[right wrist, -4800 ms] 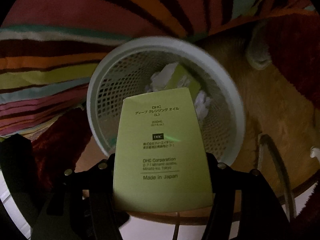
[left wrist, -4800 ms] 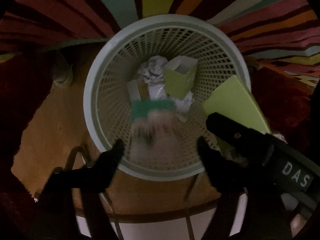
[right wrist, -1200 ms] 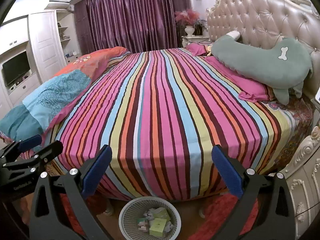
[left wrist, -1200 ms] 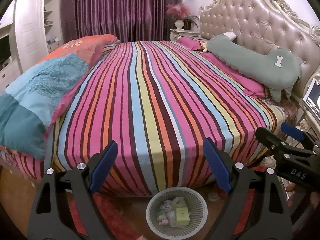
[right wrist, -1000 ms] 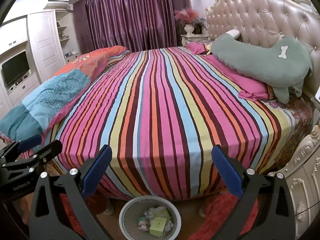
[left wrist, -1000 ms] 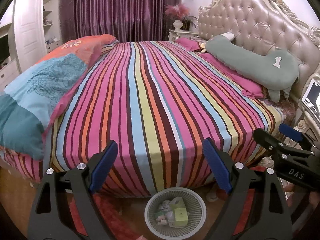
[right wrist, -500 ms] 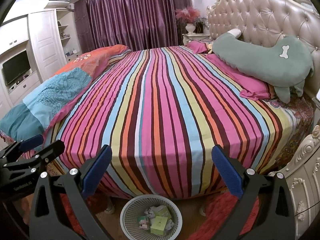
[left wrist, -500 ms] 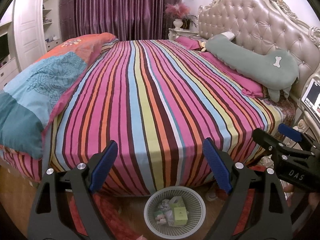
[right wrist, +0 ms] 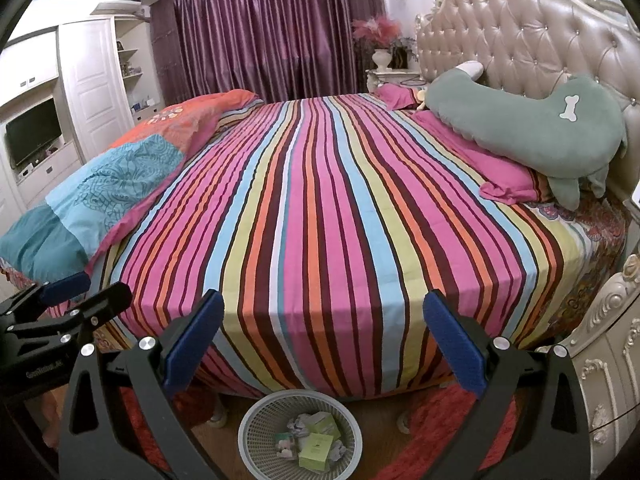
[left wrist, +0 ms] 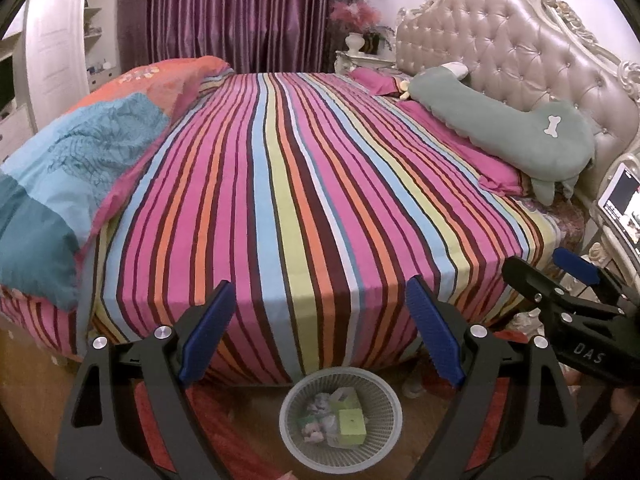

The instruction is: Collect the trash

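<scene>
A white lattice waste basket [left wrist: 384, 392] [right wrist: 256, 412] stands on the floor at the foot of the striped bed. Inside lie light green boxes [left wrist: 352, 426] [right wrist: 314, 456], crumpled white paper [right wrist: 298, 422] and a small wrapper. My left gripper [left wrist: 320, 324] hangs high above the basket, open, with nothing between its blue pads [left wrist: 208, 328]. My right gripper [right wrist: 322, 334] is open and empty too, at the same height. Each gripper shows at the other view's side: the right gripper [left wrist: 560, 280] and the left gripper [right wrist: 76, 292].
The bed [left wrist: 304, 184] fills the middle, with a folded quilt [left wrist: 60, 176] at left and a green bone-marked pillow [left wrist: 520, 132] by the tufted headboard. A red rug [right wrist: 436, 436] lies beside the basket. A carved cabinet [right wrist: 608, 360] stands at right, and a lit screen [left wrist: 624, 204] near it.
Earlier the right gripper held a green box over the basket; that box now lies inside, and both grippers are raised high and back. Over the last second nothing has moved.
</scene>
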Demonstrator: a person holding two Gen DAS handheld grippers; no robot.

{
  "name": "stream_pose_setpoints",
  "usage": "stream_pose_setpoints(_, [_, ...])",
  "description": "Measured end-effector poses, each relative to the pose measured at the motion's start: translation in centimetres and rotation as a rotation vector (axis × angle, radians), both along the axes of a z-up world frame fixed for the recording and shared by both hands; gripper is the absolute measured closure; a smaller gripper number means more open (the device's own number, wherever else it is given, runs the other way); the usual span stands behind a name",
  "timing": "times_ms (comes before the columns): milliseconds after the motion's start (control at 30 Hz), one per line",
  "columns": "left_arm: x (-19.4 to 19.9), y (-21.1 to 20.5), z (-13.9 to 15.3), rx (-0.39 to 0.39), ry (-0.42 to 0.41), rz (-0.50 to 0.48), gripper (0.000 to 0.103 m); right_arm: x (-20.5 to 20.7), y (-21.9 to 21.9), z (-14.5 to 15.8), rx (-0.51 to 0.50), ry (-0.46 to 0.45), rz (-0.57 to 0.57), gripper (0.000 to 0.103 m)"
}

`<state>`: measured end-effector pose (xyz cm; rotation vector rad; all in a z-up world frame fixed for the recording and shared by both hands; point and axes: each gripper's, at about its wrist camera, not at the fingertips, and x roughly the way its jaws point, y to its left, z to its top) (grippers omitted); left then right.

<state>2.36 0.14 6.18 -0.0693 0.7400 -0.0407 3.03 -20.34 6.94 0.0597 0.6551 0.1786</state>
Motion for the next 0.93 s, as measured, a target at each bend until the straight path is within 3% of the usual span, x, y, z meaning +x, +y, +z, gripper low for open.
stream_pose_setpoints(200, [0.08,-0.41,-0.13,0.053,0.001,0.013,0.018,0.01,0.05,-0.19,-0.001,0.007,0.006,0.007])
stream_pose_setpoints(600, [-0.30,-0.82,0.31,0.084,-0.054,0.039,0.018,-0.03,0.12,-0.30,0.002,0.013,0.010,0.007])
stream_pose_setpoints(933, [0.11,-0.42,0.14,0.043,-0.010,0.029,0.018,-0.05,0.28,-0.40,0.000,0.015,0.006,0.007])
